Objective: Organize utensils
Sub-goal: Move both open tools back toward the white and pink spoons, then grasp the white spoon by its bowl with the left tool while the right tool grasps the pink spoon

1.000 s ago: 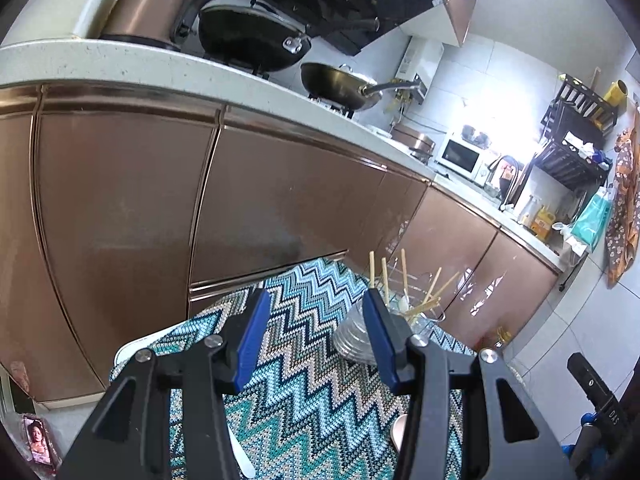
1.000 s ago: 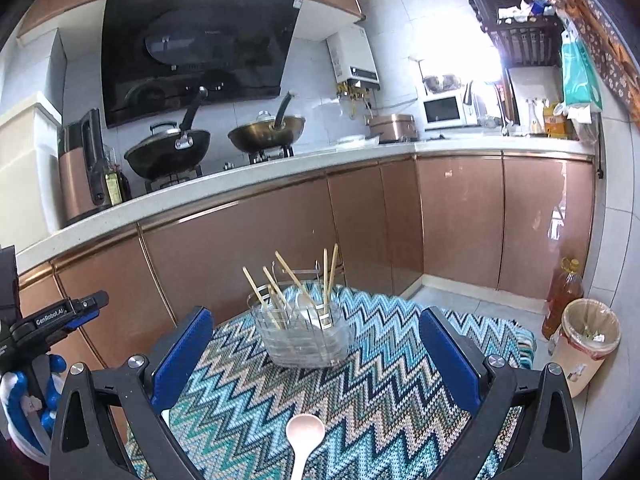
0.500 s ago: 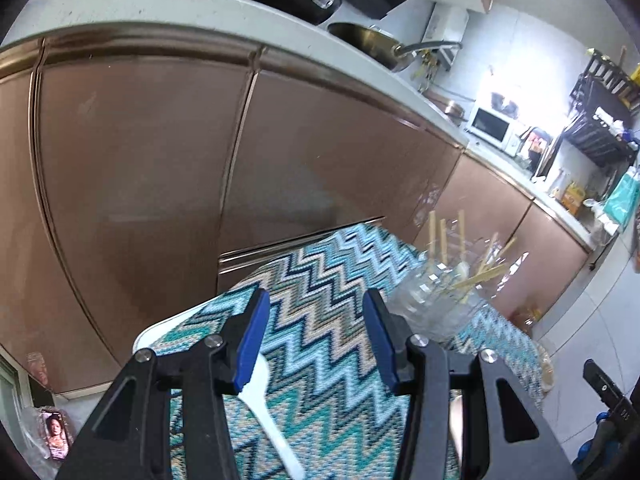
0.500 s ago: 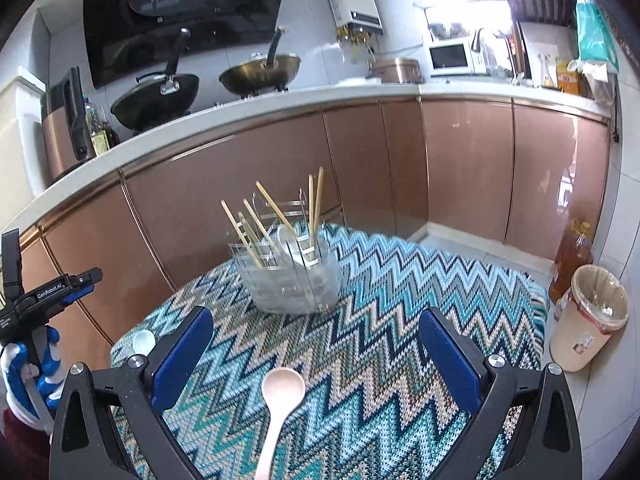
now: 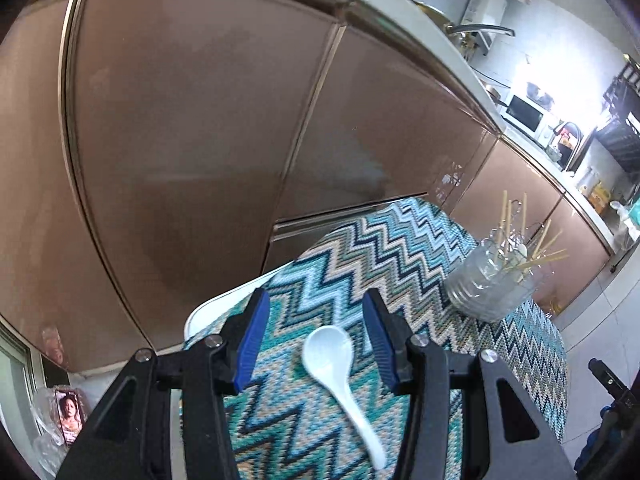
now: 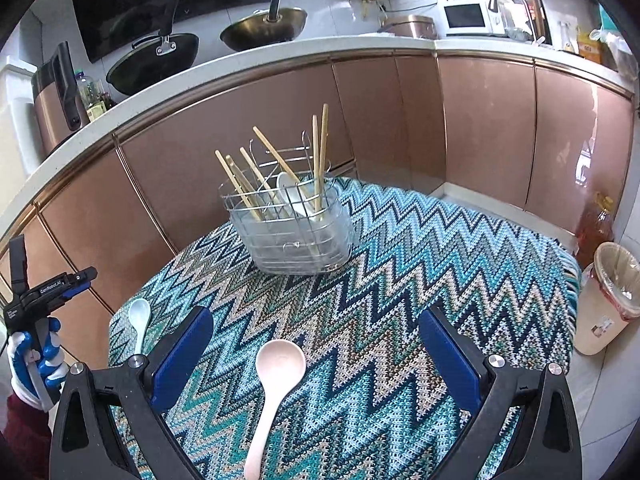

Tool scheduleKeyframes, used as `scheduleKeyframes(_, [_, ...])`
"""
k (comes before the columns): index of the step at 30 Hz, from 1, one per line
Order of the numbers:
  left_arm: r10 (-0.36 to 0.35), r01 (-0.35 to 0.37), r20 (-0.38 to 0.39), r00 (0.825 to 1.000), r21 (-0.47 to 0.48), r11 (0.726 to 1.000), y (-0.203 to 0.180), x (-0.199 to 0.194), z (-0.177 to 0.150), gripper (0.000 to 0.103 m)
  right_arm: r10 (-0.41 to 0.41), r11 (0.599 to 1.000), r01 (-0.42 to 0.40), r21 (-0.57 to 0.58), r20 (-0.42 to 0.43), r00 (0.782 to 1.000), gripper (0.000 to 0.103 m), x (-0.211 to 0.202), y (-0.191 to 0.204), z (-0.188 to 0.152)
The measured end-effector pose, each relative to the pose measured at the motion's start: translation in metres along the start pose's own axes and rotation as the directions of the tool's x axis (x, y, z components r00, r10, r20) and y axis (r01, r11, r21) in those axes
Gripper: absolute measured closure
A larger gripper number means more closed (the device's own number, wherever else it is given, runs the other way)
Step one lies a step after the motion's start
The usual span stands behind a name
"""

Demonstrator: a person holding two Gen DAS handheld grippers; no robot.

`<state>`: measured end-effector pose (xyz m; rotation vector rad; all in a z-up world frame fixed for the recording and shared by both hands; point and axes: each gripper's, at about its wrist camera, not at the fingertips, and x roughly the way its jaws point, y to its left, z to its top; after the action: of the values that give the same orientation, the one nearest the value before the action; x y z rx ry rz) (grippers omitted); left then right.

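A white ceramic spoon (image 5: pixel 338 372) lies on the zigzag-patterned cloth (image 5: pixel 400 256), between the fingers of my open left gripper (image 5: pixel 316 340), which hovers over it. It also shows in the right wrist view (image 6: pixel 139 318) at the cloth's left edge. A pale pink spoon (image 6: pixel 272 388) lies between the fingers of my open right gripper (image 6: pixel 316 356). A wire utensil holder (image 6: pixel 286 226) with a clear liner stands further back, holding several chopsticks and a white spoon; it also shows in the left wrist view (image 5: pixel 492 280).
Copper-coloured cabinet doors (image 6: pixel 248 148) run behind the table under a white counter with two woks (image 6: pixel 154 60). A lined waste bin (image 6: pixel 610 296) and an oil bottle (image 6: pixel 596 226) stand on the floor at right. The table's white edge (image 5: pixel 200 312) shows at left.
Both grippers have tilted down and come closer to the table. The white spoon now lies between my left fingers, and the pink spoon sits larger between my right fingers.
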<state>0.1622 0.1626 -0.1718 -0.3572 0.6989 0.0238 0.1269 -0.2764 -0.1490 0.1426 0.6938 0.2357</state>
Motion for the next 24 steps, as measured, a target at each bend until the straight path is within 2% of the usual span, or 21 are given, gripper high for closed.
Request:
scheduleKeyframes(4, [-0.068,0.063,-0.056,0.996,-0.082,0.995,0.032,0.008,-0.002,0.057,0.018,1.0,-0.018,0.011,-0.043,0.999,0.003,0.013,-0.006,-0.001])
scheduleKeyframes(7, [-0.128,0.117,-0.098,0.987,-0.112,0.987,0.047,0.016,-0.007,0.057,0.032,0.999,-0.031,0.013,-0.079,0.996,0.01,0.023,-0.009,-0.004])
scheduleKeyframes(10, [-0.201,0.183,-0.152,0.968,-0.124,0.975,0.048,0.029,-0.013,0.057,0.064,0.998,-0.062,0.017,-0.118,0.991,0.019,0.034,-0.011,-0.007])
scheduleKeyframes(12, [-0.232,0.212,-0.185,0.955,-0.123,0.97,0.041,0.039,-0.017,0.057,0.079,0.997,-0.077,0.015,-0.152,0.985,0.029,0.042,-0.01,-0.009])
scheduleKeyframes(15, [-0.259,0.24,-0.221,0.94,-0.11,0.965,0.03,0.053,-0.023,0.057,0.105,0.994,-0.105,0.01,-0.196,0.975,0.038,0.054,-0.009,-0.012])
scheduleKeyframes(22, [-0.257,0.242,-0.275,0.927,-0.087,0.966,0.016,0.076,-0.031,0.059,0.143,0.989,-0.147,0.005,-0.267,0.953,0.043,0.072,-0.01,-0.018])
scheduleKeyframes(24, [-0.257,0.242,-0.283,0.924,-0.086,0.966,0.015,0.08,-0.032,0.063,0.152,0.988,-0.156,0.01,-0.282,0.947,0.045,0.078,-0.012,-0.02])
